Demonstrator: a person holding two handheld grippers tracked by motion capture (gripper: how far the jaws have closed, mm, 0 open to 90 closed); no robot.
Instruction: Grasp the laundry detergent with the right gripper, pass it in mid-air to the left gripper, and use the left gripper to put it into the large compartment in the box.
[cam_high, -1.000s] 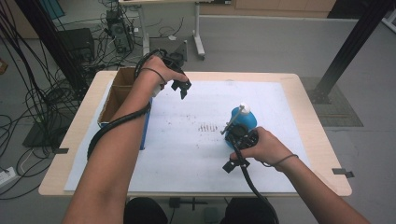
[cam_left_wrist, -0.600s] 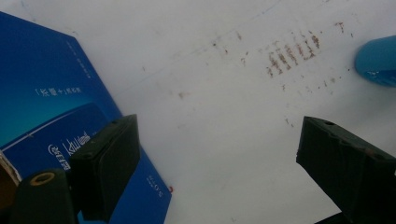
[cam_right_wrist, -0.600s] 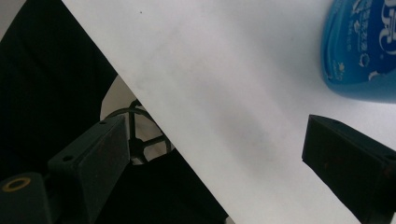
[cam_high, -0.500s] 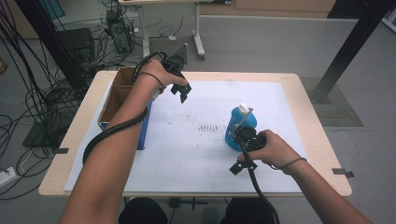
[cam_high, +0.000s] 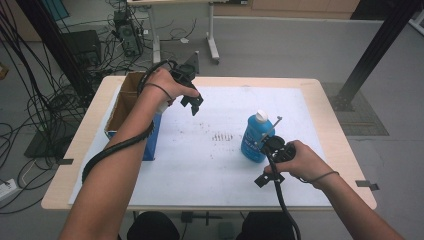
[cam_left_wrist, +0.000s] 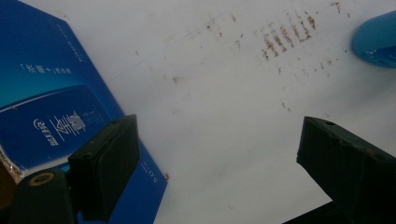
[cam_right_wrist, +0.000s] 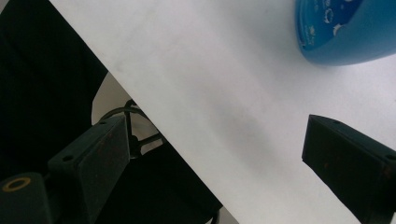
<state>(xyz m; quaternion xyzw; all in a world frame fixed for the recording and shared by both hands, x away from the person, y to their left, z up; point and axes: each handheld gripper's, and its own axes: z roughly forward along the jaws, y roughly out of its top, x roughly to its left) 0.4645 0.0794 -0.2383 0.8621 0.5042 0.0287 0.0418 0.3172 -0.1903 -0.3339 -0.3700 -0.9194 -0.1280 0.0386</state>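
Observation:
A blue bottle with a white cap (cam_high: 256, 135) stands upright on the white sheet (cam_high: 210, 165), right of centre. Its base shows in the right gripper view (cam_right_wrist: 345, 32) and its edge in the left gripper view (cam_left_wrist: 376, 39). My right gripper (cam_high: 265, 176) hovers just near-right of the bottle, apart from it, tilted toward the near table edge. Its jaws (cam_right_wrist: 217, 135) stand open over bare sheet. My left gripper (cam_high: 193, 104) hangs above the sheet's far left, beside the blue-sided cardboard box (cam_high: 150, 137). It is open (cam_left_wrist: 215, 135) with nothing between the jaws.
The open cardboard box (cam_left_wrist: 46, 107) sits at the table's left edge. Brown smudges (cam_high: 223, 136) mark the sheet's middle, seen also from the left gripper (cam_left_wrist: 285, 39). Cables trail from both grippers. The near table edge (cam_right_wrist: 154, 116) lies under the right gripper.
My right gripper has drawn back from the bottle toward the near edge, and the bottle stays standing on the sheet. The left gripper has drifted slightly nearer, still open.

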